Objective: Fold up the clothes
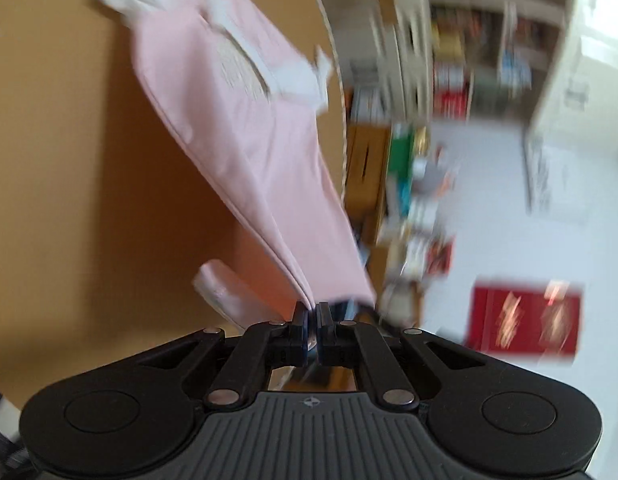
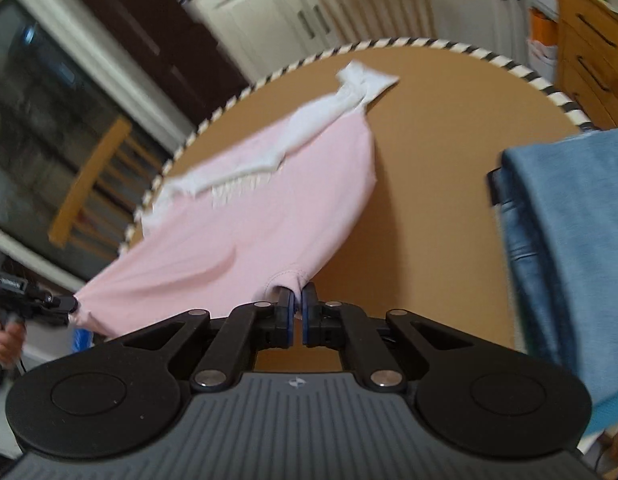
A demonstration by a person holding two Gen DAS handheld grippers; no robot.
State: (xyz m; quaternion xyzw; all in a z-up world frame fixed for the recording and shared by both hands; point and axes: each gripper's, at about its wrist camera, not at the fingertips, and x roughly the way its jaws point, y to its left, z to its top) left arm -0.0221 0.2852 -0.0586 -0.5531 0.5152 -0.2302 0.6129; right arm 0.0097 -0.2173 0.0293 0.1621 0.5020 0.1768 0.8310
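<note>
- Left gripper [image 1: 312, 309] clamped on a corner of the pink garment [image 1: 245, 128], fabric pinched between the pads.
- Garment stretched taut up and away over the brown table [image 1: 69, 160], white trim [image 1: 293, 76] at far end.
- Blurred bookshelves [image 1: 481, 64] at right.

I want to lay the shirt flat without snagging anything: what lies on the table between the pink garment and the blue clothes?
Nothing: in the right wrist view only bare brown table separates the pink garment from the blue clothes.
</note>
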